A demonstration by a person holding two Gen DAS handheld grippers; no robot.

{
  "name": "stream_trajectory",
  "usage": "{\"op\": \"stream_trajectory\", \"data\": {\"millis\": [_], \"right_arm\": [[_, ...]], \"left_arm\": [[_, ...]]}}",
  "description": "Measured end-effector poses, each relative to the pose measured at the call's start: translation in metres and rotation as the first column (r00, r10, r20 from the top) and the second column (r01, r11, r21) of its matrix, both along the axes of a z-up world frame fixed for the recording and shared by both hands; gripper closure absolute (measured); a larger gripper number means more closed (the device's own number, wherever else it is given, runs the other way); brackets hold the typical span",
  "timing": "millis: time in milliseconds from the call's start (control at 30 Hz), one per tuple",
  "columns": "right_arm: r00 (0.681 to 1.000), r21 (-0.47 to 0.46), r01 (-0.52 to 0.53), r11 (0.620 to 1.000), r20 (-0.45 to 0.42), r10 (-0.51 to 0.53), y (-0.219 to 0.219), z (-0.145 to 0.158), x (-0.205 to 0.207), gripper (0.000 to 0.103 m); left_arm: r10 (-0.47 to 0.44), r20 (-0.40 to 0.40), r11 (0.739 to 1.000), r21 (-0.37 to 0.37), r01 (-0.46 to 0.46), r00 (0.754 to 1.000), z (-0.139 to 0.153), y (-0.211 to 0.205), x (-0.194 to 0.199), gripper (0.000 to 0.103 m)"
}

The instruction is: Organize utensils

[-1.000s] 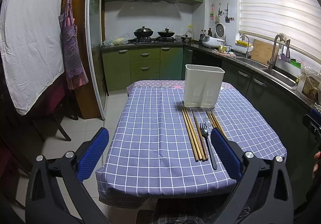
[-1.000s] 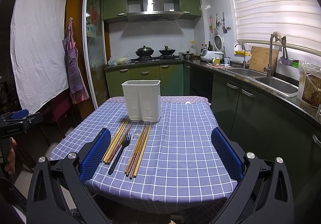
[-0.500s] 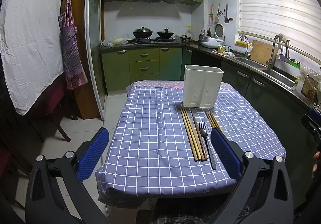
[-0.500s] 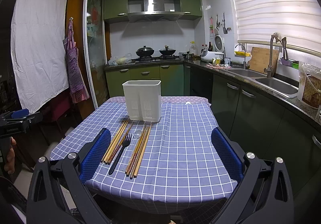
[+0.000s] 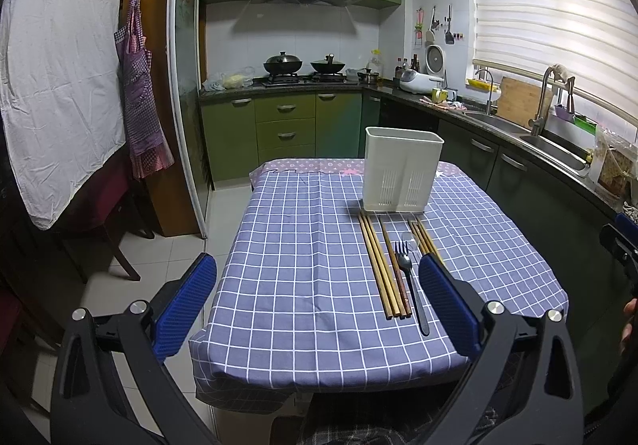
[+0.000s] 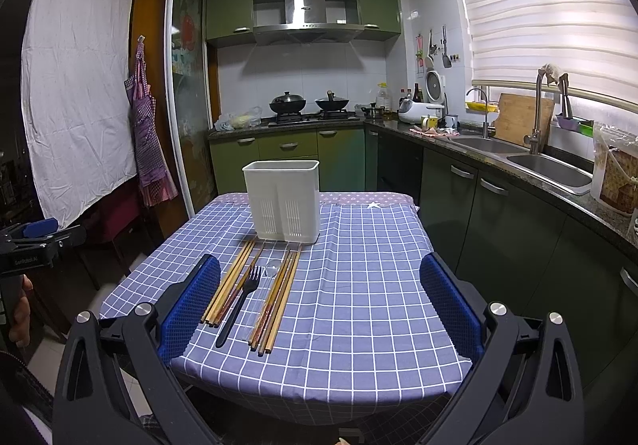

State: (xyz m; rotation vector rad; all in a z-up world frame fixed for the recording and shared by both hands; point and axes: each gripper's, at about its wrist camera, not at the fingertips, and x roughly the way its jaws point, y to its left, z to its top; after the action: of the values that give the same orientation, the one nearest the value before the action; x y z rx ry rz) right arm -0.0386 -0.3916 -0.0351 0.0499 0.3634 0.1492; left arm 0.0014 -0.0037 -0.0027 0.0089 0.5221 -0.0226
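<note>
Utensils lie in a row on the blue checked tablecloth (image 6: pixel 359 285), just in front of a white plastic utensil holder (image 6: pixel 284 199) that stands upright toward the far end of the table. From the right wrist view, a bundle of wooden chopsticks (image 6: pixel 229 283) lies on the left, a black fork (image 6: pixel 241 297) beside it with its tines pointing toward the holder, then a clear spoon (image 6: pixel 265 287) that is hard to make out, and a second bundle of chopsticks (image 6: pixel 279 295) on the right. The left gripper (image 5: pixel 317 299) hovers at the near edge of the table with its blue-padded fingers (image 5: pixel 185 303) spread wide, holding nothing. The right gripper (image 6: pixel 319 301) hangs likewise wide open and empty above the near edge, its left pad (image 6: pixel 191 303) just beside the first chopstick bundle, apart from it.
</note>
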Motion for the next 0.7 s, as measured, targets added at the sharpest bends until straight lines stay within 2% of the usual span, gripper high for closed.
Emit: {"op": "stream_trajectory", "data": {"millis": [700], "right_arm": [[1.0, 0.0, 0.0, 1.0, 0.0, 0.0, 0.0005, -0.0006, 0.0002, 0.004]], "left_arm": [[-0.001, -0.004, 1.0, 0.0, 0.001, 1.0, -0.0027, -0.0008, 0.0002, 0.006]]}}
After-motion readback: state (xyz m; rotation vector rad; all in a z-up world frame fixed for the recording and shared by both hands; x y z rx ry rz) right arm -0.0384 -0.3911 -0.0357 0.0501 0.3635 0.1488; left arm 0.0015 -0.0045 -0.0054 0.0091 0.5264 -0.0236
